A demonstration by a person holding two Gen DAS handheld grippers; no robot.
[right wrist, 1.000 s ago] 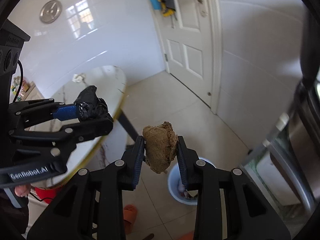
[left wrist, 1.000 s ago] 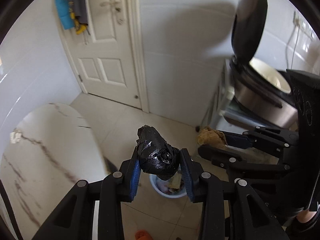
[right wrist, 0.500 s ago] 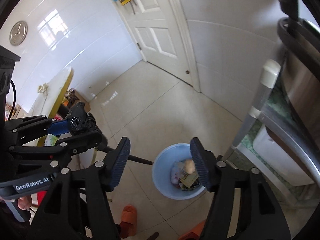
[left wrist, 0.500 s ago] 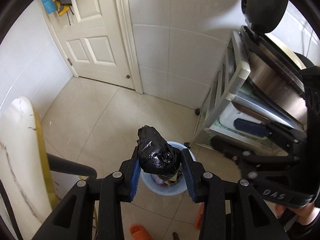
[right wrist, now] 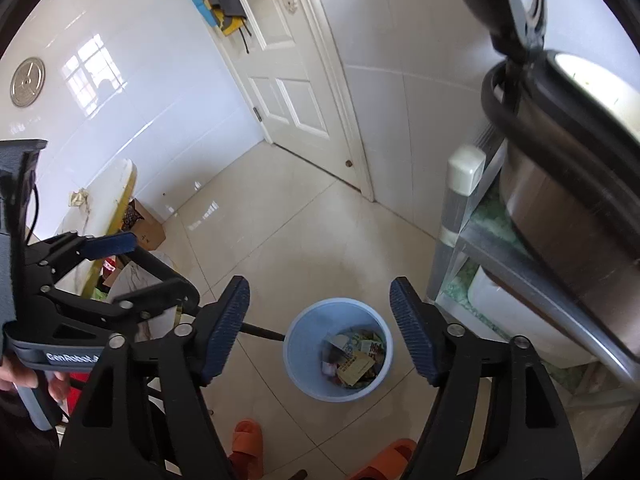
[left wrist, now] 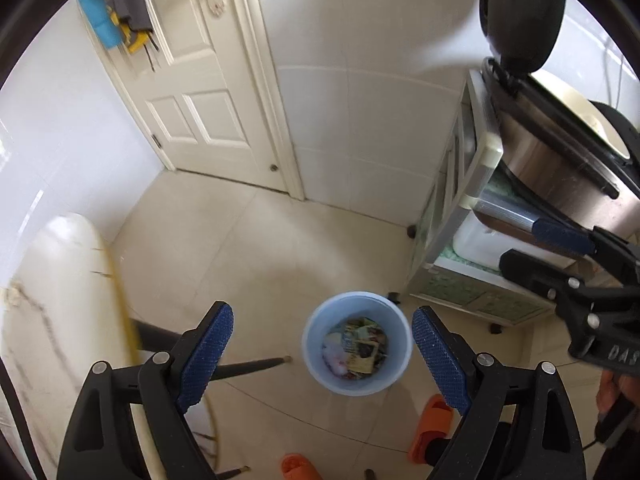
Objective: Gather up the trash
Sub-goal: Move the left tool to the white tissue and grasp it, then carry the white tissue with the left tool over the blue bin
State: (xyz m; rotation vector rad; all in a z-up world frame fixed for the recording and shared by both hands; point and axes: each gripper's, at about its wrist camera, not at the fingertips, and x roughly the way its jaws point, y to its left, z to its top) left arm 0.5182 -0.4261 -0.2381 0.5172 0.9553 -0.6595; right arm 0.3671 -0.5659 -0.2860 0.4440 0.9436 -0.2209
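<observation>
A light blue bin (left wrist: pixel 313 346) (right wrist: pixel 298 360) stands on the tiled floor, holding mixed wrappers and paper (left wrist: pixel 358 350) (right wrist: pixel 354 362). My left gripper (left wrist: pixel 322 356) hangs above it, its jaws opening wide, with nothing between the blue pads (left wrist: pixel 204 354). My right gripper (right wrist: pixel 320 330) is also above the bin, its jaws opening with nothing between them. Each gripper shows in the other's view: the right gripper (left wrist: pixel 520 244) at the right edge, the left gripper (right wrist: pixel 160 268) at the left. I cannot pick out a black bag or a brown lump among the trash.
A metal rack (left wrist: pixel 478 168) with an open rice cooker (left wrist: pixel 560 168) stands close to the right of the bin. A marble table (left wrist: pixel 60 300) and its dark legs (left wrist: pixel 248 364) lie to the left. Orange slippers (left wrist: pixel 434 420) (right wrist: pixel 248 440) sit near the bin. A cardboard box (right wrist: pixel 146 234) is under the table.
The left jaws opened and the black bag left them. The right jaws let go of the brown lump earlier and have spread wider. Both grippers moved over the bin.
</observation>
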